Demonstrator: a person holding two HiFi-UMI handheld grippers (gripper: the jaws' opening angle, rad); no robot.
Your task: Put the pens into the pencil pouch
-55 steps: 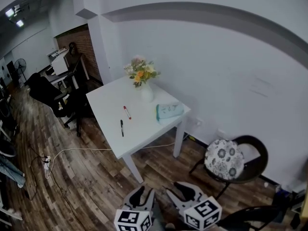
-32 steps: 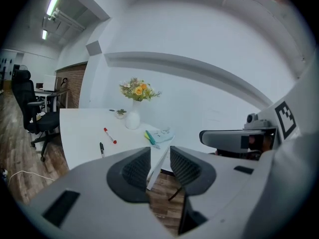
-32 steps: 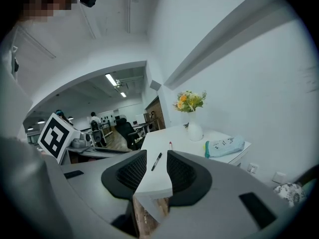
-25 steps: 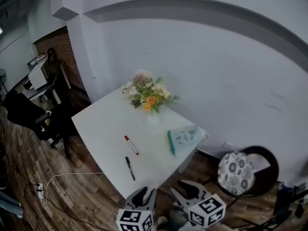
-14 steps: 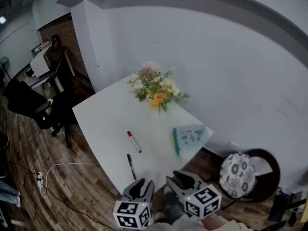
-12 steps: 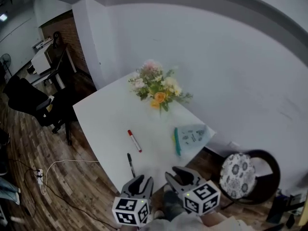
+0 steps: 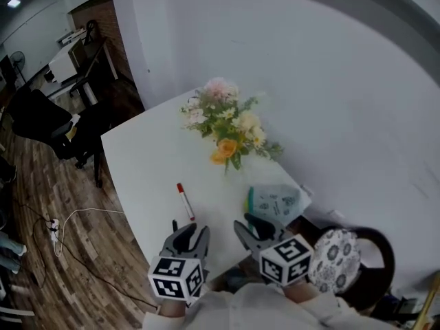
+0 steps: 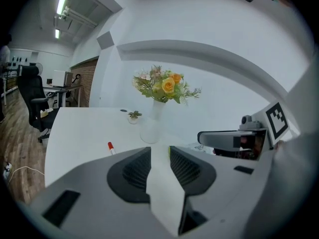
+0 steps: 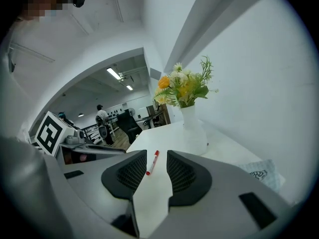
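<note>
A red-capped pen (image 7: 181,201) lies on the white table (image 7: 144,163), just beyond my left gripper (image 7: 191,231). In the left gripper view this pen (image 8: 110,147) sits left of the jaws. In the right gripper view it (image 9: 152,162) lines up with the gap of my right gripper (image 9: 156,158). A mint pencil pouch (image 7: 275,201) lies at the table's right corner, close ahead of the right gripper (image 7: 253,224). Both grippers hover over the table's near edge, open, with nothing between the jaws. No black pen shows clearly.
A white vase of flowers (image 7: 230,133) stands at the back of the table, behind the pouch. A round chair with a floral cushion (image 7: 337,253) is at the right. An office chair (image 7: 48,126) and a floor cable (image 7: 75,218) are at the left.
The view has closed in on the table. Both grippers, earlier short of the table over the floor, now reach its near edge, and the black pen has dropped out of sight.
</note>
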